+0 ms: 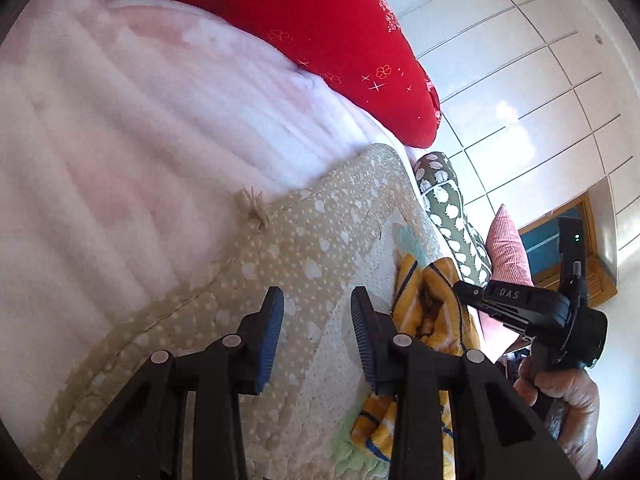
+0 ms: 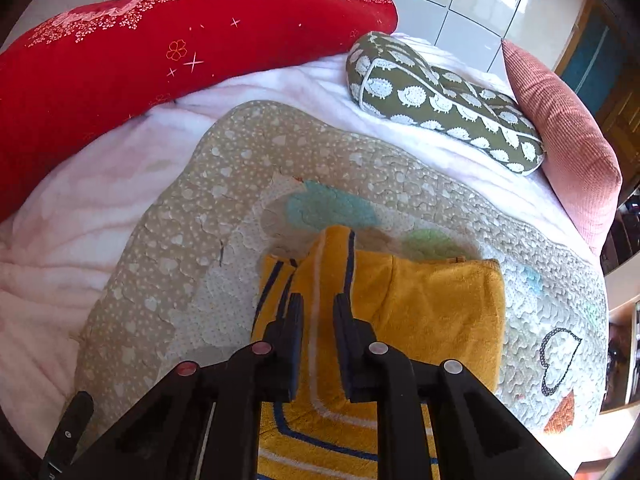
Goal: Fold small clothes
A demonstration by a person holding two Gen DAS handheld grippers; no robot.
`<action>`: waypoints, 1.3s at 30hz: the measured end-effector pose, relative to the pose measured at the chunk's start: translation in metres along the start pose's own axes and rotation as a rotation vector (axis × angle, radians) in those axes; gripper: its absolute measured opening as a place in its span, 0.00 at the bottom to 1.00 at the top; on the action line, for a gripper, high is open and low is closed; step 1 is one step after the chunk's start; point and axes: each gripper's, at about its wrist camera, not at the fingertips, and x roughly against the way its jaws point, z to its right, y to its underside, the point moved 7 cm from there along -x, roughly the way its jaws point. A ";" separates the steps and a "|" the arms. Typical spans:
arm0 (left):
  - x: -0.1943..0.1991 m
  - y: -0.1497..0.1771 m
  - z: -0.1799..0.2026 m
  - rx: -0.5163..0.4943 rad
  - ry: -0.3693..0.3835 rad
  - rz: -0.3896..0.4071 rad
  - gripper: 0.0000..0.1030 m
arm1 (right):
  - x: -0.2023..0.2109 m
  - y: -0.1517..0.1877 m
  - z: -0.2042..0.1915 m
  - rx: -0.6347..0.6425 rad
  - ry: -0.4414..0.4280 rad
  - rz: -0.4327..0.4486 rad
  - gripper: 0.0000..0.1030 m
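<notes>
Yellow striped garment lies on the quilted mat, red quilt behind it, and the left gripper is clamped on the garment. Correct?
Not quite. The left gripper is open over the quilted mat, holding nothing, as the left wrist view shows. The yellow striped garment does lie on the mat, red quilt behind.

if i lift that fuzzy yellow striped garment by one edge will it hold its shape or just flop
The fuzzy yellow striped garment will probably flop: it already bunches into soft folds on the quilted beige mat. Its plush pile looks grippy, so it likely won't slip from the pads. It seems light, and should drape, unfolding unless supported.
</notes>
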 end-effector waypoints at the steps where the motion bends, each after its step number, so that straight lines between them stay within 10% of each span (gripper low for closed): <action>1: 0.003 0.000 0.001 -0.008 -0.002 0.003 0.32 | -0.008 0.008 0.000 -0.010 -0.018 -0.033 0.12; 8: 0.001 0.000 -0.003 -0.012 -0.033 -0.004 0.37 | -0.035 0.050 -0.058 0.071 -0.243 -0.185 0.13; 13: 0.002 -0.002 -0.007 -0.020 -0.053 -0.001 0.37 | 0.013 0.045 -0.057 0.016 -0.347 -0.020 0.13; 19: 0.008 -0.002 -0.003 -0.056 -0.086 0.030 0.39 | 0.054 0.076 -0.003 -0.106 -0.211 0.137 0.13; 26: 0.017 0.000 0.010 -0.139 -0.136 0.075 0.43 | 0.049 0.151 -0.015 -0.057 -0.443 -0.028 0.13; 32: 0.019 0.008 0.032 -0.212 -0.117 0.062 0.51 | 0.080 0.192 0.024 -0.098 -0.409 0.022 0.14; 39: -0.015 0.038 0.075 -0.234 0.154 -0.200 0.65 | 0.092 0.192 0.146 -0.401 -0.329 0.171 0.64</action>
